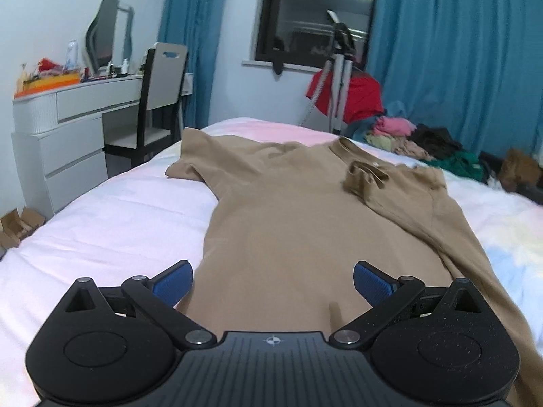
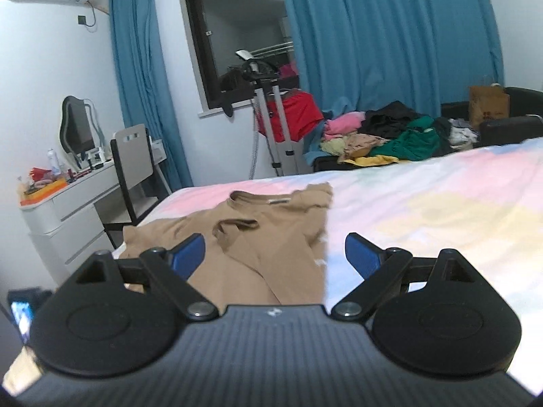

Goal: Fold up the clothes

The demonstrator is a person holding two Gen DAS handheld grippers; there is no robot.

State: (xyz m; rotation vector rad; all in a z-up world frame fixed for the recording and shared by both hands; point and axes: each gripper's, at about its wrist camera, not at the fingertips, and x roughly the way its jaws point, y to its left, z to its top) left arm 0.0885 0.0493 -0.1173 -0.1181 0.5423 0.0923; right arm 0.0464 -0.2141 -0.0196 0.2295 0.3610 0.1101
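Now we see the tan T-shirt (image 1: 305, 224) lying flat on the bed (image 1: 112, 224), its right sleeve folded in over the chest toward 1 o'clock. Our left gripper (image 1: 273, 283) hovers over the hem, fingers (image 1: 173, 283) spread and holding nothing. Our right gripper (image 2: 275, 254) hangs at the shirt's right edge, fingers likewise spread. Beyond, at 1 o'clock, sits a pile of clothes (image 2: 383, 135); at 10 o'clock, a chair (image 1: 163, 101).
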